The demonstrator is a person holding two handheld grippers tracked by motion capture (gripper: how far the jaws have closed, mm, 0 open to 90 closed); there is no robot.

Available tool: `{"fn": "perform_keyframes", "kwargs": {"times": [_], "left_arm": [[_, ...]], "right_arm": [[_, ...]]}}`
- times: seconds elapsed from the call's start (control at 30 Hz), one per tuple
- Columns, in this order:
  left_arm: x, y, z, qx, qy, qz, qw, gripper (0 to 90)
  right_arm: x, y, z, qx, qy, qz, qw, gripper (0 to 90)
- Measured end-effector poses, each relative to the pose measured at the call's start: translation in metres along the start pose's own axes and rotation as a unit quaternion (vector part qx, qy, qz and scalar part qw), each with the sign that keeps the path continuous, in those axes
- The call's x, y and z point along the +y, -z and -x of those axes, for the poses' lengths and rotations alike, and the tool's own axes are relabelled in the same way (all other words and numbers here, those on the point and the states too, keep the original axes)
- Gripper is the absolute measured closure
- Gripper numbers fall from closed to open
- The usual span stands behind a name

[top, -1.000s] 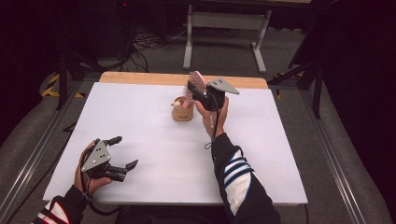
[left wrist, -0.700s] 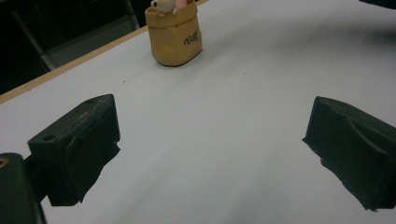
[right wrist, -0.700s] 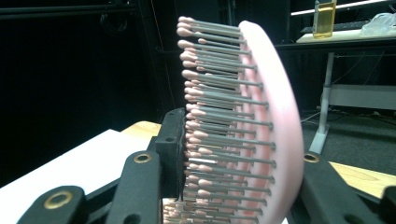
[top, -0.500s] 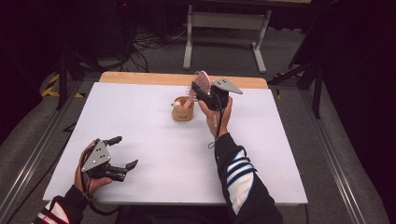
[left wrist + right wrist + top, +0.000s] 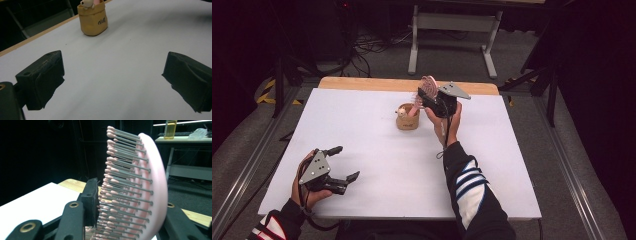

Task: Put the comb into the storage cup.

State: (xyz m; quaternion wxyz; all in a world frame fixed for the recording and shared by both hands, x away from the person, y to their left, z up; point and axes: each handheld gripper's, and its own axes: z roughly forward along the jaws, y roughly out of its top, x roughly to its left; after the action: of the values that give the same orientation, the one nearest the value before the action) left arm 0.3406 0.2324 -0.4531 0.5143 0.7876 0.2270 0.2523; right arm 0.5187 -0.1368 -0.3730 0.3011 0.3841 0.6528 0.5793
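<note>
While the left hand (image 5: 304,182) rests near the front left corner of the white table (image 5: 362,135), the left gripper (image 5: 343,164) it holds lies low over the surface with its two black jaws spread wide apart and nothing between them; in the left gripper view the jaws frame bare white tabletop, and a small tan cup (image 5: 92,20) stands well beyond them, near the wooden far edge of the table. A pale toy figure (image 5: 86,3) peeks over the cup's rim beside something pink, and dark lettering marks the cup's side, too small to read. From the high view, the right hand (image 5: 447,120) is raised above the far middle of the table, just right of the tan cup (image 5: 407,117), carrying the right gripper (image 5: 424,97) with its grey three-cornered plate (image 5: 454,91) uppermost. The right gripper is clamped on a pink hairbrush (image 5: 429,86), whose head stands above the jaws and whose handle slants down toward the cup; whether it touches the cup cannot be told. In the right gripper view the pink hairbrush (image 5: 152,182) stands nearly upright: one jaw presses against the pink-tipped bristles (image 5: 117,192), the other bears on the smooth pink back. A dark-sleeved forearm with white stripes (image 5: 469,182) enters from the bottom edge.
</note>
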Motion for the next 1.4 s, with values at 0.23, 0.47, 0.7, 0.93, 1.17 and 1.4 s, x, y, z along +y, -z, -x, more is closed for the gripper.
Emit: {"fn": "perform_keyframes", "kwargs": {"times": [0.23, 0.47, 0.7, 0.93, 1.17, 1.4], "left_arm": [[0.0, -0.001, 0.0, 0.0, -0.001, -0.002, 1.0, 4.5], [0.0, -0.001, 0.0, 0.0, -0.001, -0.003, 1.0, 4.5], [0.0, -0.003, 0.001, -0.002, -0.002, -0.005, 1.0, 4.5], [0.0, -0.003, 0.001, -0.001, -0.002, -0.006, 1.0, 4.5], [0.0, -0.003, 0.001, -0.001, -0.001, -0.007, 1.0, 4.5], [0.0, -0.004, 0.001, 0.0, -0.002, -0.008, 1.0, 4.6]], "right_arm": [[-0.001, 0.001, 0.005, -0.008, -0.005, -0.003, 1.0, 57.3], [-0.001, 0.002, 0.008, -0.017, -0.001, -0.009, 0.9998, 55.8], [-0.001, 0.005, 0.013, -0.026, -0.001, -0.016, 0.9995, 52.9], [-0.002, 0.006, 0.018, -0.034, 0.0, -0.025, 0.9991, 51.5], [-0.003, 0.008, 0.022, -0.04, 0.002, -0.029, 0.9988, 49.8], [-0.007, 0.008, 0.028, -0.046, -0.005, -0.039, 0.9982, 46.7]]}}
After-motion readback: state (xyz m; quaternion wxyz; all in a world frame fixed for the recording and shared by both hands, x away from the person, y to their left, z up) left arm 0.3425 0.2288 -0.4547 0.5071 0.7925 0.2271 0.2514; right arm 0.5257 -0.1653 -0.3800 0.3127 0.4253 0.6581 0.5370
